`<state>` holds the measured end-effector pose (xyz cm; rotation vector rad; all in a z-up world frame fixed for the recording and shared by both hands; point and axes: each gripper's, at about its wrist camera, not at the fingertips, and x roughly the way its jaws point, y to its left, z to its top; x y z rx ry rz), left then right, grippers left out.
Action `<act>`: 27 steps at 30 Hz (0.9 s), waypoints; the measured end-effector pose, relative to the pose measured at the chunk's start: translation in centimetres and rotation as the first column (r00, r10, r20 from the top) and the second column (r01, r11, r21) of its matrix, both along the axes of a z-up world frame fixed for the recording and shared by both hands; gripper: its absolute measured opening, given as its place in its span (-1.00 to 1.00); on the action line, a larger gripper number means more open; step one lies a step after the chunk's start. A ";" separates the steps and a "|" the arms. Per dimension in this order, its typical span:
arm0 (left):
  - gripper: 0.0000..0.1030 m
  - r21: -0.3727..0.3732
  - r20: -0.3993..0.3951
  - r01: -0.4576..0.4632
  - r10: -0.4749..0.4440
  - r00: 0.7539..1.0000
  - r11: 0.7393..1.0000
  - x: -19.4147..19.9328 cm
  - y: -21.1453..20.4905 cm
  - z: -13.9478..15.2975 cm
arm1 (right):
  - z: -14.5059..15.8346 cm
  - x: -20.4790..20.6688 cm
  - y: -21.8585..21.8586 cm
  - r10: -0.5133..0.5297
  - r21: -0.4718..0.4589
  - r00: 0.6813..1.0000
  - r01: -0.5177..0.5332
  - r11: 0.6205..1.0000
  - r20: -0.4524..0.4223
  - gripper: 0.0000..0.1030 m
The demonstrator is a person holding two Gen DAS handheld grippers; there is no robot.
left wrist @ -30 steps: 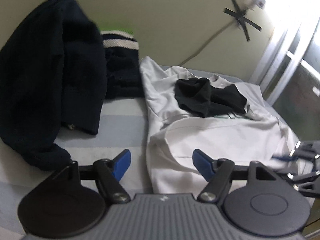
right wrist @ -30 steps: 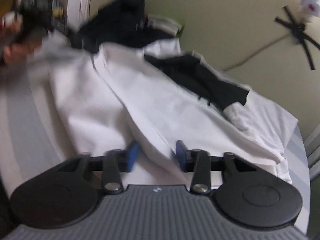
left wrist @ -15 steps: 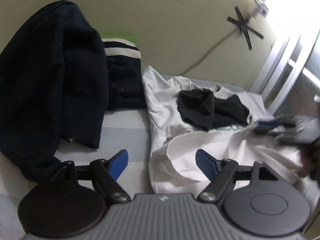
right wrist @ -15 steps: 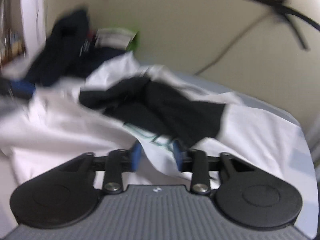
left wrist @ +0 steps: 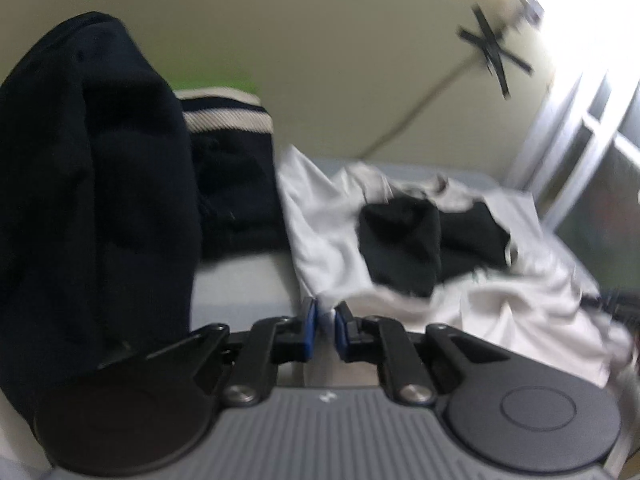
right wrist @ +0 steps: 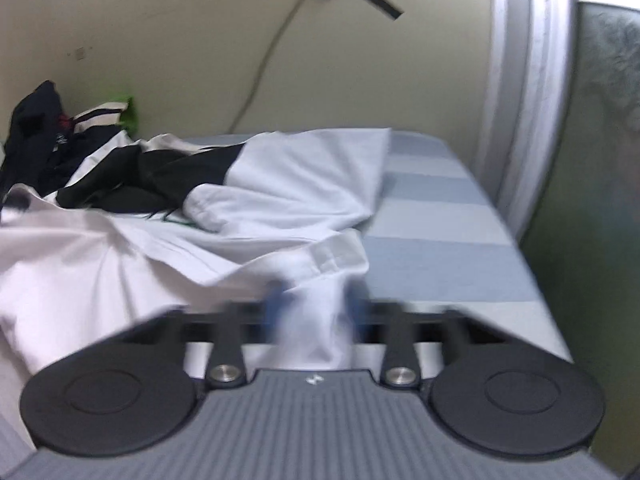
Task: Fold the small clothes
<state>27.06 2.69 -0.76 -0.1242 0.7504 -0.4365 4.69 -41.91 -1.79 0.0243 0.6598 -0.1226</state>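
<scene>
While pinching the white shirt on the striped bed: left tongs nearly closed on its edge, right tongs blurred, cloth bunched between. Could slip free if tugged unevenly; black patch at 1 o'clock.

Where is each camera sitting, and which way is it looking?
Left wrist: behind the left gripper, looking over the white shirt toward the dark jacket and wall; only its fingers show.
Right wrist: behind the right gripper, looking along the bed; blurred fingers around cloth.
Both see the shirt.
</scene>
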 end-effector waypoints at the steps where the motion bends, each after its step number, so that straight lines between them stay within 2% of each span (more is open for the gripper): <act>1: -0.85 0.012 0.000 -0.019 0.019 1.000 1.000 0.3 0.0 0.1 | -0.1 0.4 0.2 -0.017 -0.016 1.000 0.018 1.000 0.003 -0.85; 2: -0.85 0.039 -0.012 -0.027 0.027 1.000 0.999 0.8 -0.1 -0.2 | -0.2 0.9 0.4 -0.051 -0.042 0.999 0.051 0.998 0.007 -0.86; 4: -0.82 0.097 -0.054 -0.029 0.034 0.998 0.995 1.3 -0.7 -1.2 | -0.4 1.8 -0.3 -0.107 -0.031 0.994 0.107 0.994 -0.013 -0.86; 7: -0.70 0.184 -0.053 -0.013 0.023 0.998 0.983 1.0 -1.2 -1.6 | 0.3 1.5 -0.3 -0.065 -0.033 0.997 0.064 0.997 -0.046 -0.76; 9: -0.56 0.203 -0.015 -0.007 0.010 1.000 0.979 0.8 -1.0 -0.2 | 2.0 1.2 -0.9 -0.033 0.001 0.999 0.033 0.999 -0.009 -0.62; 11: -0.39 0.195 0.021 -0.003 -0.002 1.000 0.981 1.5 -1.0 1.8 | 4.4 1.2 -1.6 -0.029 0.027 0.998 0.028 0.999 0.051 -0.55; 13: -0.32 0.212 0.056 0.004 -0.017 0.998 0.977 2.8 -2.0 3.5 | 6.6 3.0 -1.7 -0.023 0.023 0.997 0.021 1.000 0.080 -0.53; 14: -0.20 0.228 0.073 0.011 -0.029 0.997 0.974 3.6 -2.8 4.3 | 7.5 4.5 -1.6 -0.017 0.016 0.996 0.016 1.000 0.087 -0.52; 15: -0.05 0.235 0.087 0.016 -0.038 0.995 0.972 4.4 -3.6 5.0 | 8.1 6.0 -1.5 -0.008 0.016 0.996 0.007 1.000 0.088 -0.39; 16: 0.30 0.238 0.096 0.016 -0.040 0.995 0.971 5.3 -4.2 5.5 | 8.5 7.8 -1.4 0.004 0.027 0.996 -0.006 1.000 0.084 -0.31; 17: 0.53 0.236 0.091 0.015 -0.038 0.995 0.972 6.2 -4.6 5.9 | 8.7 9.8 -1.4 0.012 0.042 0.997 -0.016 0.999 0.076 -0.15; 18: 0.54 0.228 0.069 0.024 -0.040 0.997 0.973 7.0 -4.9 6.0 | 8.7 11.6 -1.2 0.017 0.053 0.998 -0.020 0.998 0.062 -0.08; 20: 0.44 0.219 -0.001 0.032 -0.033 0.999 0.975 8.2 -4.9 5.6 | 8.0 15.5 -1.0 0.022 0.068 1.000 -0.023 0.997 0.022 -0.08; 22: 0.41 0.217 -0.036 0.032 -0.025 0.999 0.976 8.2 -4.1 4.6 | 6.6 18.7 -0.4 0.025 0.076 1.000 -0.024 0.997 -0.014 -0.08; 25: 0.41 0.227 -0.063 0.019 -0.004 0.998 0.974 6.4 -1.8 2.8 | 5.3 20.9 1.0 0.069 0.095 0.997 -0.066 0.993 -0.032 -0.08; 27: 0.42 0.218 -0.087 -0.001 0.021 0.996 0.976 5.1 0.2 1.8 | 4.7 21.0 2.7 0.156 0.139 0.988 -0.152 0.979 -0.019 -0.08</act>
